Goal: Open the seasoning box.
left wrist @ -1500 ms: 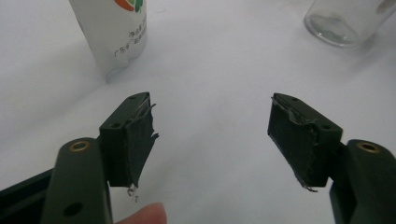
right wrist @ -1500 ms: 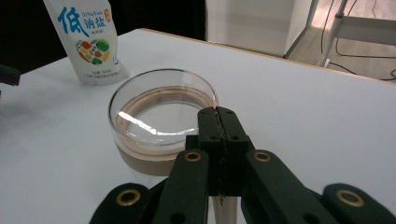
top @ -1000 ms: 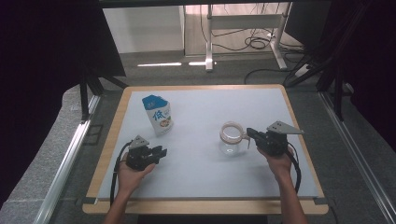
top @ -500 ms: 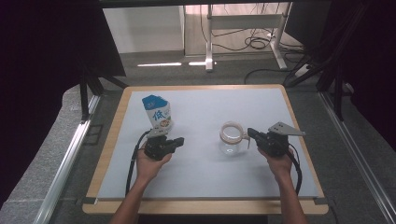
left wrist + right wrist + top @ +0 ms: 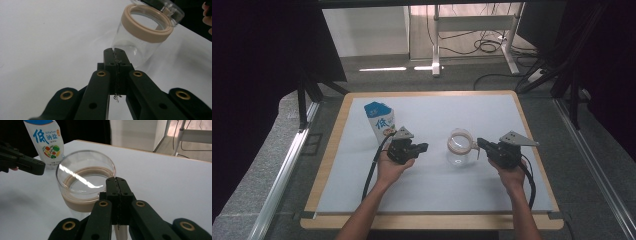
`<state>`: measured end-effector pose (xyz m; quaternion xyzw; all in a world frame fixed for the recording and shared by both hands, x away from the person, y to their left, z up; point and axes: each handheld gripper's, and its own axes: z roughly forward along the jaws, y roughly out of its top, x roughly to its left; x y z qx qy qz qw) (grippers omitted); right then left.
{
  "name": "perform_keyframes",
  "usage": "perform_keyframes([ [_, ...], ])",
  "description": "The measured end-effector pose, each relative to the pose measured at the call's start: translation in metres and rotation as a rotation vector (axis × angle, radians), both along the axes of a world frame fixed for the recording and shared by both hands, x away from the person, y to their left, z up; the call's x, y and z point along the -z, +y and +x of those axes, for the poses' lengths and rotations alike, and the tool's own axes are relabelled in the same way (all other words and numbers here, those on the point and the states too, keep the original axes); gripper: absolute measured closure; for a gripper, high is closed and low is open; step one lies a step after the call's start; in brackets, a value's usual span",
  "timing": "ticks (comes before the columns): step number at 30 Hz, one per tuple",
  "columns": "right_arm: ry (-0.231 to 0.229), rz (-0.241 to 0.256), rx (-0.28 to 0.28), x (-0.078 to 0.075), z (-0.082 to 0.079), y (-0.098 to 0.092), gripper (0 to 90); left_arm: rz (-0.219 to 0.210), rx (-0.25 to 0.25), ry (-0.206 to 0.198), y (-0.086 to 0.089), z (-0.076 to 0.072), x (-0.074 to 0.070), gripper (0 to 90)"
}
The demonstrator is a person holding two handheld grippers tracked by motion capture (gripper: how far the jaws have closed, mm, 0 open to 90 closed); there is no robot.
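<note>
Fingers (image 5: 110, 56) of the left gripper (image 5: 422, 147) meet, empty; the right gripper (image 5: 481, 144) is clamped on the lid (image 5: 85, 168) of the glass jar (image 5: 460, 147), mid-table. Salt pouch (image 5: 380, 120) at 10 o'clock. Risk: lifting could tip the jar.

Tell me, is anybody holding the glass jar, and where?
The right gripper looks shut on the rim of the jar's clear lid. The left gripper is shut on nothing, short of the glass jar.
</note>
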<state>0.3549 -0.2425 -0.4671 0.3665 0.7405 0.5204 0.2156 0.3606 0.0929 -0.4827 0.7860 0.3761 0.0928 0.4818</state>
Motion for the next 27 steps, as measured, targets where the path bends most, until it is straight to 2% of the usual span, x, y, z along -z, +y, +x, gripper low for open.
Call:
perform_keyframes([
  [5, 0.005, -0.006, 0.003, 0.001, 0.0, 0.0, 90.0, -0.008, 0.023, 0.001, -0.01, 0.005, 0.0, 90.0],
  [14, 0.005, -0.005, 0.002, 0.002, 0.0, 0.0, 90.0, -0.045, 0.074, -0.023, -0.035, 0.015, -0.016, 90.0],
  [27, 0.002, 0.001, 0.003, 0.003, 0.001, -0.001, 90.0, -0.068, 0.106, -0.018, -0.048, 0.023, -0.02, 90.0],
])
